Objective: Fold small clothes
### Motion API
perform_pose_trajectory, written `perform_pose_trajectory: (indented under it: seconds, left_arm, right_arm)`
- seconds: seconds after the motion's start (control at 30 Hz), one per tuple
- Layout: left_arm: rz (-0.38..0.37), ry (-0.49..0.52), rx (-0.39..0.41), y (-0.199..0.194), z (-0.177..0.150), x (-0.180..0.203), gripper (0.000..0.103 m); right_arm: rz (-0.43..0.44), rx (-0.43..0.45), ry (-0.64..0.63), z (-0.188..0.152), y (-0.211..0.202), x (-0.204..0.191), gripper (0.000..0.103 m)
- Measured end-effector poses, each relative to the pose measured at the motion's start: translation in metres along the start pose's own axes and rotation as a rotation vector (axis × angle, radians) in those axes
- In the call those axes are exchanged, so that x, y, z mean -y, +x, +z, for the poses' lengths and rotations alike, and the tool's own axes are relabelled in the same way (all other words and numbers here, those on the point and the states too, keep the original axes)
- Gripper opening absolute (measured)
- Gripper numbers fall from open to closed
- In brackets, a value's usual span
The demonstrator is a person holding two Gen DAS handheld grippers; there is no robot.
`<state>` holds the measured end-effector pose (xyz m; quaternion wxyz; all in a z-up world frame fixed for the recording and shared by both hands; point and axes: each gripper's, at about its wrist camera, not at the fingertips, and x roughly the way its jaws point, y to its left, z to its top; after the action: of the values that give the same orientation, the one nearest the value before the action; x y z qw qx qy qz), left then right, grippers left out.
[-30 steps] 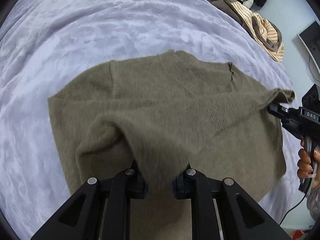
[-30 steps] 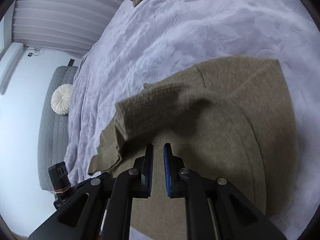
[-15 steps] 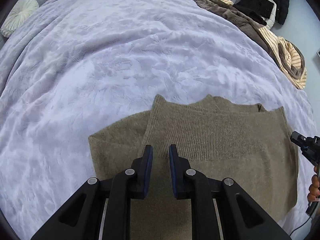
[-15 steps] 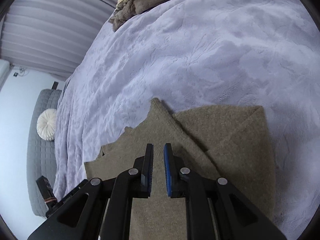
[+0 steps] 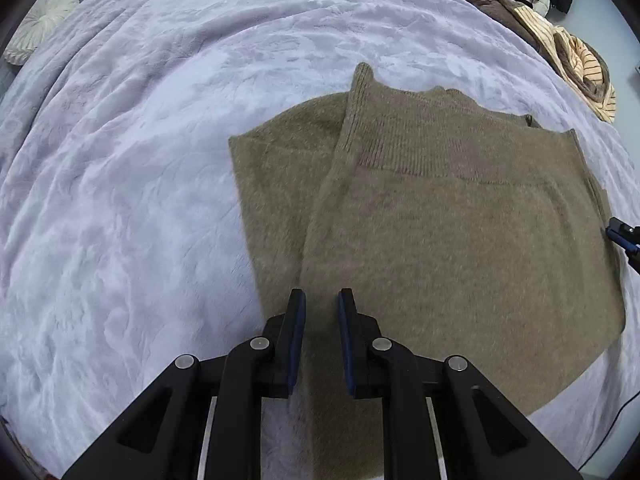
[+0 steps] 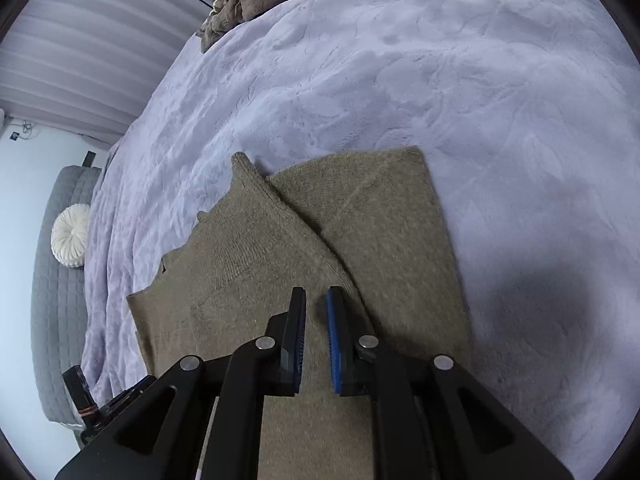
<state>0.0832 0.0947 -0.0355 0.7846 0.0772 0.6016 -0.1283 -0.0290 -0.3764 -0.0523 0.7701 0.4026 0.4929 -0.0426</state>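
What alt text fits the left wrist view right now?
An olive-brown knit sweater lies folded on a lavender plush bedspread, its ribbed hem band turned toward the far side. The left gripper hangs over its near edge, fingers slightly apart with nothing between them. A pile of clothes sits at the bed's far right corner.

A wide bed covered in a pale lavender plush blanket (image 5: 168,168) fills the view. A folded olive-brown knitted sweater (image 5: 460,232) lies flat on it near the bed's near edge. A heap of brown and cream-striped clothes (image 5: 560,36) sits along the far right edge.
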Motion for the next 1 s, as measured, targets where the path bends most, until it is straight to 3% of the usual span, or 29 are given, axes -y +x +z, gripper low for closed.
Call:
perform_pose_trajectory:
  seconds: [0.1, 0.3, 0.43, 0.53, 0.6, 0.67, 0.8, 0.87, 0.93, 1.0]
  left_arm:
    - [-0.035, -0.060, -0.034, -0.007, -0.020, -0.012, 0.018]
    - [-0.139, -0.187, -0.106, -0.016, -0.058, -0.029, 0.018]
    - [-0.297, -0.313, -0.167, -0.016, -0.081, -0.042, 0.018]
    - [-0.382, -0.400, -0.178, -0.017, -0.094, -0.053, 0.018]
    - [-0.412, -0.439, -0.184, -0.019, -0.098, -0.057, 0.018]
    - [-0.403, -0.455, -0.181, -0.023, -0.101, -0.061, 0.018]
    - [-0.253, -0.375, -0.114, -0.034, -0.103, -0.055, 0.020]
    - [-0.210, -0.324, -0.088, -0.036, -0.103, -0.050, 0.101]
    - [-0.179, -0.295, -0.054, -0.038, -0.103, -0.045, 0.102]
    - [-0.194, -0.290, -0.071, -0.031, -0.100, -0.040, 0.102]
  right_arm:
    - [0.019, -0.013, -0.005, -0.020, -0.012, -0.006, 0.037]
    - [0.095, -0.064, 0.017, -0.077, -0.025, -0.017, 0.043]
    - [0.104, -0.112, 0.100, -0.117, -0.030, -0.005, 0.047]
    - [0.085, -0.096, 0.177, -0.139, -0.039, 0.013, 0.048]
    - [0.075, -0.067, 0.243, -0.145, -0.044, 0.027, 0.057]
    - [0.086, -0.042, 0.312, -0.147, -0.047, 0.041, 0.058]
    - [0.103, -0.038, 0.340, -0.147, -0.046, 0.051, 0.058]
    - [0.102, -0.050, 0.321, -0.147, -0.043, 0.047, 0.058]
    - [0.108, -0.057, 0.307, -0.147, -0.039, 0.041, 0.058]
    - [0.117, -0.064, 0.297, -0.148, -0.036, 0.036, 0.058]
